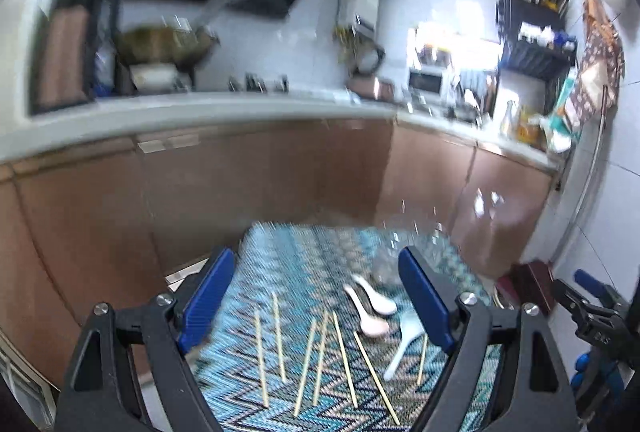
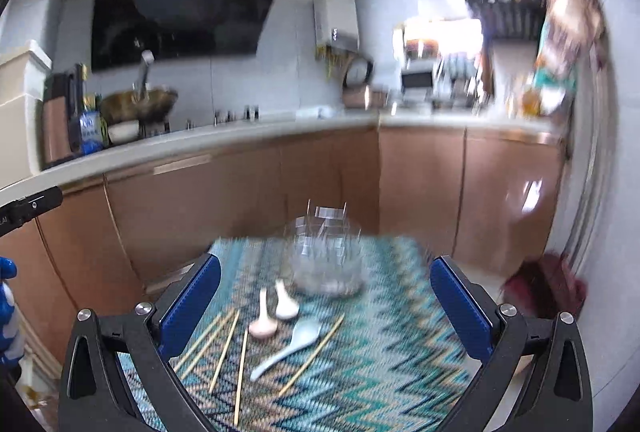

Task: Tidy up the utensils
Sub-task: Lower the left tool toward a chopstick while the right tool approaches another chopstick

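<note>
Several wooden chopsticks (image 1: 308, 360) lie spread on a blue zigzag tablecloth (image 1: 292, 256). Three spoons lie by them: two pinkish-white ceramic ones (image 1: 370, 308) and a pale blue one (image 1: 404, 344). A clear glass holder (image 2: 326, 260) stands at the table's far side, behind the spoons (image 2: 276, 312). My left gripper (image 1: 320, 296) is open and empty above the chopsticks. My right gripper (image 2: 326, 308) is open and empty above the spoons, chopsticks (image 2: 224, 348) and pale blue spoon (image 2: 292, 346). The right gripper also shows at the far right of the left wrist view (image 1: 588, 316).
Brown kitchen cabinets (image 2: 280, 176) and a white counter (image 2: 200, 140) run behind the table. A wok (image 2: 138, 104), bottles and a dish rack (image 1: 532, 32) stand on the counter. A dark red object (image 2: 548, 288) sits on the floor at the right.
</note>
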The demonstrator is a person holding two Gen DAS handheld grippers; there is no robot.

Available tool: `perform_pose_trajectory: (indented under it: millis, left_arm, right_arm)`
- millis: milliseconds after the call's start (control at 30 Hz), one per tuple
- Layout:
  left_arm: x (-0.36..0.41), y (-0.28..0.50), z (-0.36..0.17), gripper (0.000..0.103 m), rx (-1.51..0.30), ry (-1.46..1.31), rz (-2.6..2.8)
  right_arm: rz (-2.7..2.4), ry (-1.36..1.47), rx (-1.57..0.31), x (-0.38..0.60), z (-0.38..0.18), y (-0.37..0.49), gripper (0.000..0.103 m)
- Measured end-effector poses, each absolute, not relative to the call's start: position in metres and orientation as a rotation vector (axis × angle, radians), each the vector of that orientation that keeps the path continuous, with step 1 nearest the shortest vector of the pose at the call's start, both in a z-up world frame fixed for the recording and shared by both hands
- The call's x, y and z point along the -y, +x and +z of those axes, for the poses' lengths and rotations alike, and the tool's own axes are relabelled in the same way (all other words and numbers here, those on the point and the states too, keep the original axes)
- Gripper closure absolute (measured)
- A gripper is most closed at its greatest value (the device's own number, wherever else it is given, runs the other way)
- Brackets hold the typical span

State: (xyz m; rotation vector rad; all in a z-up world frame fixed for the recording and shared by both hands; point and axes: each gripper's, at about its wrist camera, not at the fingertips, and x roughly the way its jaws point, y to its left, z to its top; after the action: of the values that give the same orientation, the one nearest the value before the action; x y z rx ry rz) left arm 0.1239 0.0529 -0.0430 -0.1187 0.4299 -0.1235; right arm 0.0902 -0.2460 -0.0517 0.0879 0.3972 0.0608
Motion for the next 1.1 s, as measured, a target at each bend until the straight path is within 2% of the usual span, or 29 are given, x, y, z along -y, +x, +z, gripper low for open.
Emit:
perform_pose_trajectory:
  millis: [100, 167, 233, 333, 467, 600, 633, 667, 733, 933, 1033, 1100]
  left_arm:
    - [-0.050, 0.171, -0.071, 0.020, -0.588, -0.142, -0.195]
    - [-0.046, 0.200, -0.092, 0.020, -0.691, -0.134, -0.213]
    - [-0.041, 0.226, -0.111, 0.021, -0.779, -0.114, -0.232]
    - [-0.034, 0.257, -0.140, 0.024, -0.893, -0.079, -0.244]
    - [-0.032, 0.293, -0.174, 0.046, -1.045, -0.075, -0.269]
    - [-0.032, 0.319, -0.204, 0.056, -1.156, -0.074, -0.285]
    - [-0.032, 0.325, -0.209, 0.062, -1.170, -0.071, -0.287]
    - [-0.033, 0.331, -0.217, 0.066, -1.192, -0.071, -0.290]
    - [-0.032, 0.340, -0.227, 0.069, -1.226, -0.070, -0.295]
    - [-0.031, 0.359, -0.251, 0.070, -1.288, -0.039, -0.293]
    - [-0.028, 0.366, -0.260, 0.079, -1.316, -0.031, -0.294]
    - [-0.026, 0.370, -0.266, 0.080, -1.334, -0.021, -0.288]
  right_arm:
    - [0.104, 0.150, -0.525, 0.258, -0.081, 0.128, 0.001]
    - [0.137, 0.198, -0.613, 0.267, -0.098, 0.154, 0.006]
    - [0.172, 0.242, -0.702, 0.273, -0.115, 0.180, 0.026]
    - [0.250, 0.316, -0.850, 0.277, -0.144, 0.221, 0.045]
    - [0.258, 0.336, -0.998, 0.277, -0.182, 0.268, 0.055]
    - [0.245, 0.369, -1.132, 0.279, -0.215, 0.304, 0.068]
    - [0.236, 0.366, -1.157, 0.278, -0.221, 0.311, 0.071]
    - [0.231, 0.360, -1.178, 0.277, -0.227, 0.318, 0.073]
    - [0.206, 0.321, -1.213, 0.272, -0.236, 0.327, 0.075]
    - [0.155, 0.261, -1.276, 0.269, -0.253, 0.345, 0.075]
    - [0.147, 0.244, -1.296, 0.269, -0.257, 0.350, 0.077]
    - [0.145, 0.233, -1.302, 0.268, -0.258, 0.353, 0.078]
